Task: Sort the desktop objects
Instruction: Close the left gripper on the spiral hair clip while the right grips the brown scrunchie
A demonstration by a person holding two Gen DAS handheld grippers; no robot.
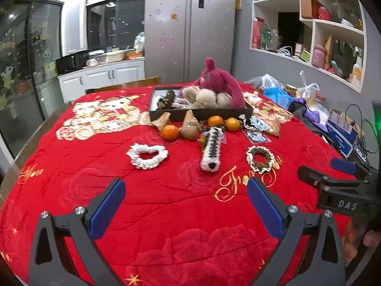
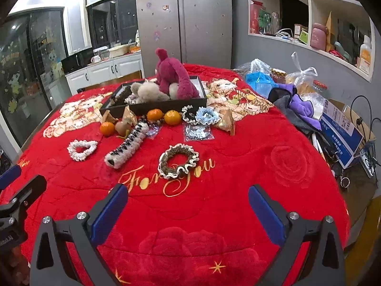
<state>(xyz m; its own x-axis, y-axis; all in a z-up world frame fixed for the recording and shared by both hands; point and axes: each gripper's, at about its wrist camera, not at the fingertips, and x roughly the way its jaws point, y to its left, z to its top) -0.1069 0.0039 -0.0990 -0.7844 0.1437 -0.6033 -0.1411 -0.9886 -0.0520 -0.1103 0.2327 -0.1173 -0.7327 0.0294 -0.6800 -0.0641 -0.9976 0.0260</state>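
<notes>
On the red blanket [image 1: 166, 202] lie a white scrunchie [image 1: 147, 155], a long black-and-white knitted piece [image 1: 212, 149], a brown scrunchie [image 1: 260, 159] and three oranges [image 1: 170, 132]. Behind them a dark tray [image 1: 214, 113] holds a magenta plush [image 1: 218, 78] and beige plush toys. My left gripper [image 1: 185, 191] hovers open over the near blanket, nothing between its fingers. My right gripper [image 2: 188, 197] is open too, just short of the brown scrunchie [image 2: 178, 164]. A blue scrunchie [image 2: 207, 115] lies near the tray [image 2: 166, 104].
Plastic bags [image 2: 259, 76], a purple cloth [image 2: 302, 107], a cardboard box [image 2: 340, 131] and cables crowd the table's right side. A fridge [image 1: 190, 28] and wall shelves [image 1: 333, 35] stand behind. Brown paper wedges [image 1: 164, 119] lie by the oranges.
</notes>
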